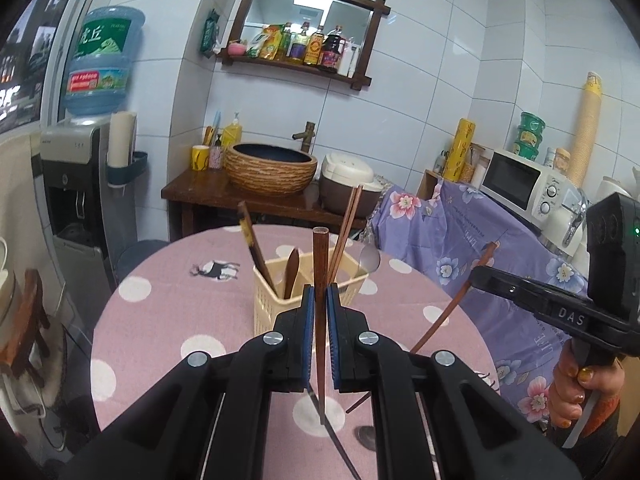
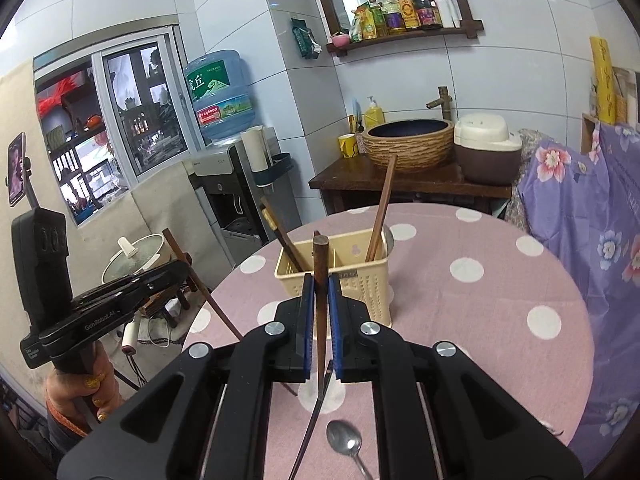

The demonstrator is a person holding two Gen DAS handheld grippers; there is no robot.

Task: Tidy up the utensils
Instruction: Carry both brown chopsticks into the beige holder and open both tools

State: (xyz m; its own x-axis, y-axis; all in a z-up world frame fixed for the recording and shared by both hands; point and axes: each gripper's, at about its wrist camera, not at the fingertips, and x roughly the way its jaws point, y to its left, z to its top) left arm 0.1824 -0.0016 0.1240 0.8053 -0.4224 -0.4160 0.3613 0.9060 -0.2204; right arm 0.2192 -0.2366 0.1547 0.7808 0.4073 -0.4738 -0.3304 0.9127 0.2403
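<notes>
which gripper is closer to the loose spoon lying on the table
Right, probably. The spoon lies large directly beneath the right gripper; under the left gripper it looks smaller, partly hidden by a finger. Each grips a chopstick.

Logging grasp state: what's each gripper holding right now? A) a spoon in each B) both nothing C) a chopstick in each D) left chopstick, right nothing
C: the left gripper is shut on a brown chopstick, and the right gripper is shut on another chopstick; the spoon lies on the table.
</notes>
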